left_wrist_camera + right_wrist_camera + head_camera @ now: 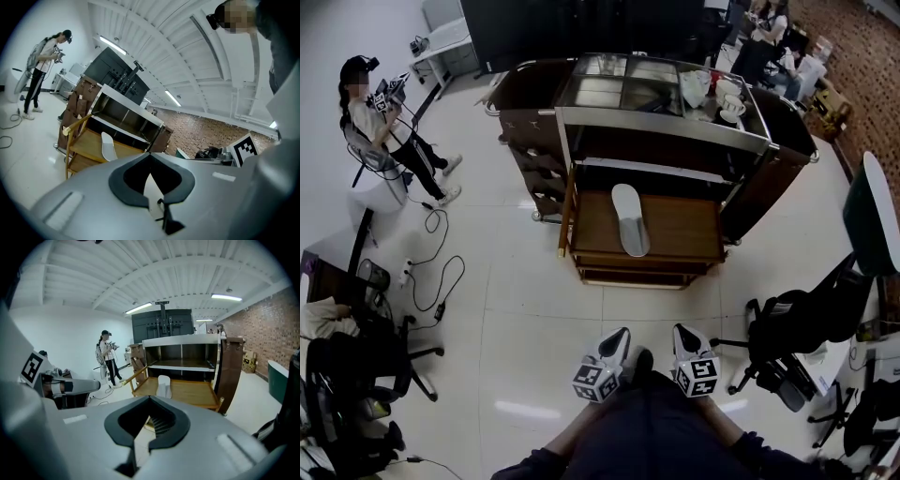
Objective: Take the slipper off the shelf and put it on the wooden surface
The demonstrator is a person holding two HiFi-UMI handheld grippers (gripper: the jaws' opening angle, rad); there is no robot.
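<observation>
A white slipper lies sole up on the wooden surface that sticks out from the front of the dark cart. Nothing lies on the shelf behind it. The slipper shows far off in the left gripper view, and the slipper shows likewise in the right gripper view. My left gripper and right gripper hang side by side close to my body, well short of the cart. Both are shut with nothing between their jaws.
The cart's top carries white cups at its right end. A person stands at the far left, with cables on the floor nearby. Office chairs flank me. A green-topped table is at the right.
</observation>
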